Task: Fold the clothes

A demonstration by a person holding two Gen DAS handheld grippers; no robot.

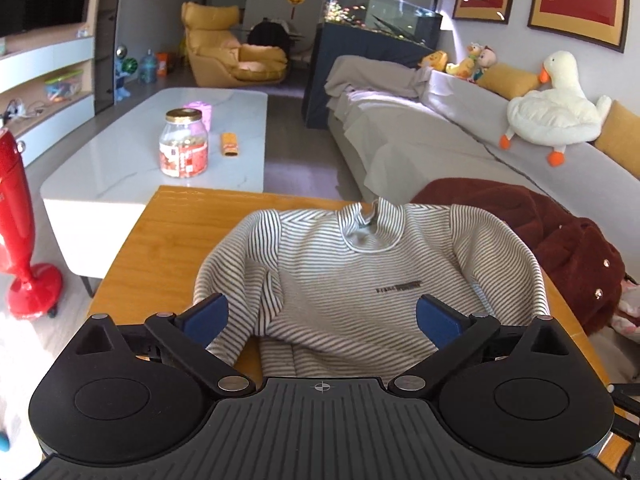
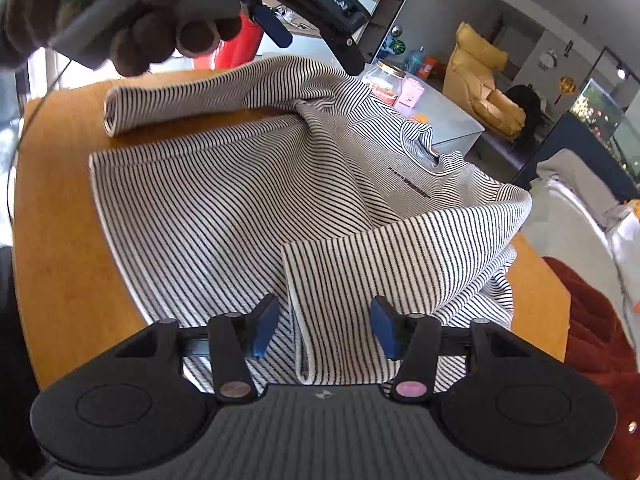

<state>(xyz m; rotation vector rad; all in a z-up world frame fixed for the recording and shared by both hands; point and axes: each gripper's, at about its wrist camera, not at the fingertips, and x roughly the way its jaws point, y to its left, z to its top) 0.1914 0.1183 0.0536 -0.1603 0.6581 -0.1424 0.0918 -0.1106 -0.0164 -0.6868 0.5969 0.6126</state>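
Currently my left tongs (image 1: 322,316) stand wide apart over the striped sweater (image 1: 360,280), gripping nothing. Sweater lies face up on the wooden surface (image 1: 160,240), collar away from me, both sleeves folded in across the body. My right tongs (image 2: 324,330) are partly parted, straddling the right sleeve's cuff (image 2: 336,344); pads not pressing it.

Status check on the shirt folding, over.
Left gripper wide open, holding nothing. Right gripper open, sleeve cuff lying between its fingers, not pinched. Striped shirt rumpled on wooden table, unfolded. Nothing blocking.
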